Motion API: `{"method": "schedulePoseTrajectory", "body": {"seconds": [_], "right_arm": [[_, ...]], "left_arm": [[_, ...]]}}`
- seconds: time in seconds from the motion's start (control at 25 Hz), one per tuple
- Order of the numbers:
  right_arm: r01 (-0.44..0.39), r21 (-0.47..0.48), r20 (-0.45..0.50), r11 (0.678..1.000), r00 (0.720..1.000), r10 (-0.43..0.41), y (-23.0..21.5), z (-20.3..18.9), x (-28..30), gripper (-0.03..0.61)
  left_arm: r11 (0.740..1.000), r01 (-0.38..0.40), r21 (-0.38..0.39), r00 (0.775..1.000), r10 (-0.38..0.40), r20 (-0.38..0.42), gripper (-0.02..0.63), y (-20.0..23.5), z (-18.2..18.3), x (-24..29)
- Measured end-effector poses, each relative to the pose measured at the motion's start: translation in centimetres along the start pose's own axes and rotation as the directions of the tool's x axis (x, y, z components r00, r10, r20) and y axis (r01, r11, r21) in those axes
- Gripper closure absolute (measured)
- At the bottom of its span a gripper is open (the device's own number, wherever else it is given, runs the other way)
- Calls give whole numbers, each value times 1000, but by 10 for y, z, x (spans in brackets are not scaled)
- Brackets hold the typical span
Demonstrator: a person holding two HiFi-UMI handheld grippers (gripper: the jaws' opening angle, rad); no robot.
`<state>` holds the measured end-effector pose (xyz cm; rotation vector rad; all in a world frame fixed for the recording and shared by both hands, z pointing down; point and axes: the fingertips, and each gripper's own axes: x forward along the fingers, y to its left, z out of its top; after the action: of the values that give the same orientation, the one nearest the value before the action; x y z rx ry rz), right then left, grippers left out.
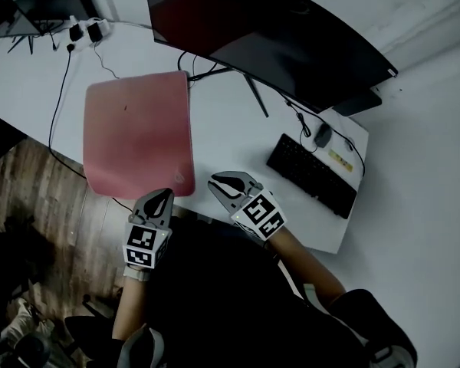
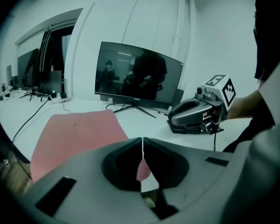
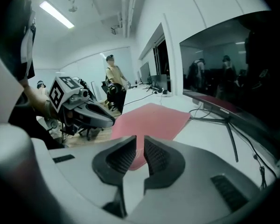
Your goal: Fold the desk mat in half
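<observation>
A pink desk mat (image 1: 138,133) lies flat on the white desk (image 1: 230,140), its near edge close to the desk's front edge. My left gripper (image 1: 162,196) hovers just off the mat's near right corner, jaws shut with nothing in them. My right gripper (image 1: 218,184) sits over bare desk to the right of that corner, also shut and holding nothing. The left gripper view shows the mat (image 2: 74,134) ahead on the left and the right gripper (image 2: 177,115) on the right. The right gripper view shows the mat (image 3: 154,118) ahead and the left gripper (image 3: 107,120) on the left.
A wide dark monitor (image 1: 276,37) stands at the back on thin legs. A black keyboard (image 1: 313,175) and a mouse (image 1: 323,135) lie to the right. A power strip with cables (image 1: 84,33) is at the far left. Wooden floor (image 1: 38,205) lies past the desk's left edge.
</observation>
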<state>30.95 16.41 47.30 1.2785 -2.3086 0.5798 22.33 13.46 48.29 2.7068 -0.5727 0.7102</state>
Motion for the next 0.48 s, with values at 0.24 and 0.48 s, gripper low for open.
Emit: {"method": "schedulePoseTrajectory", "body": {"seconds": [0.24,0.48], "right_arm": [[-116,-101,-84,988,991,108,14,-8,37,516],[-206,-193,-196,959,966,168,30,-26,71,461]], "left_arm": [[998,-54,-14,998,54,-40,603,16,-30,-2],[996,-73,-50,995,69,-67,588,31,-63,-5]]}}
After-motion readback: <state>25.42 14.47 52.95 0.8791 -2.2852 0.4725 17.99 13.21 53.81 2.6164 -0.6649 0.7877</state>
